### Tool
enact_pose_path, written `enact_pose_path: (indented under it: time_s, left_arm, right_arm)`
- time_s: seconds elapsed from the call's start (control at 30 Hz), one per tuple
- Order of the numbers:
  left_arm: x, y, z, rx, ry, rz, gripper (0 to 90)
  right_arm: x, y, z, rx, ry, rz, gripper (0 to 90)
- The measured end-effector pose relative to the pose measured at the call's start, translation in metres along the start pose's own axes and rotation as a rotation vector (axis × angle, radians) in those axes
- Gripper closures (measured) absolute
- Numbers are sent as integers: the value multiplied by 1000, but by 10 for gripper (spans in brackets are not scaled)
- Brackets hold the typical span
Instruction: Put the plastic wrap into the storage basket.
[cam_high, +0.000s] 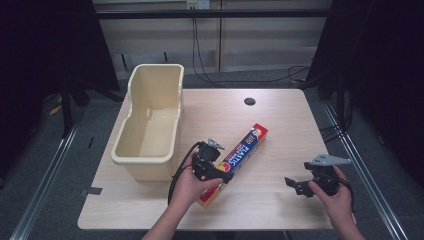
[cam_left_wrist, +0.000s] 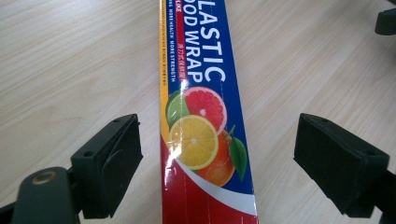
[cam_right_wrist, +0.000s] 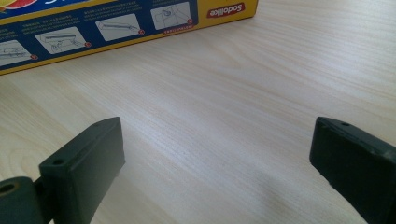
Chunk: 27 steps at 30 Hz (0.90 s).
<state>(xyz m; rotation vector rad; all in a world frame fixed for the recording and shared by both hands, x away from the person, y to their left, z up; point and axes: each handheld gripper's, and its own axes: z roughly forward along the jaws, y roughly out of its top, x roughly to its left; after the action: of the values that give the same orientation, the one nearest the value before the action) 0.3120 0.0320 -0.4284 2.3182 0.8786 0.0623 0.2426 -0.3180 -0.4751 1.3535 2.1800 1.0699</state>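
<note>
Plainly, as seen:
Box: long blue, red and yellow cardboard plastic-wrap box (cam_high: 239, 161) lies flat and slantwise on the pale wooden table (cam_high: 270, 200), near the front edge, right of the cream plastic bin (cam_high: 150, 120).
Left gripper (cam_left_wrist: 217, 158): jaws spread wide, straddling the box's fruit-printed end, pads clear of both sides.
Right gripper (cam_right_wrist: 217, 168): jaws spread over bare table, well right of the box.
High view: shows both hands and the bin.
Right gripper view: shows the box's yellow-edged instruction side.
</note>
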Motion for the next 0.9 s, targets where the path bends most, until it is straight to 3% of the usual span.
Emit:
enact_pose_path:
  time_s: [0.23,0.33,0.53,0.57,0.8,0.9]
  left_arm:
    - [-4,10,8,1,12,-2,147]
    - [-4,20,17,44,33,11,147]
    - [-4,32,31,94,47,-1,150]
    - [-4,36,38,125,47,1,150]
    - [0,43,56,170,64,-16,150]
    - [0,46,60,185,68,-5,157]
  right_arm:
    - [-2,-1,-2,-8,-1,6,29]
    - [-3,-2,-2,-10,2,13,29]
    - [-4,-1,-4,-14,5,9,29]
    - [-5,-1,-3,-16,5,10,29]
    - [-4,0,-3,-18,4,12,29]
    - [-4,0,-2,-12,11,13,29]
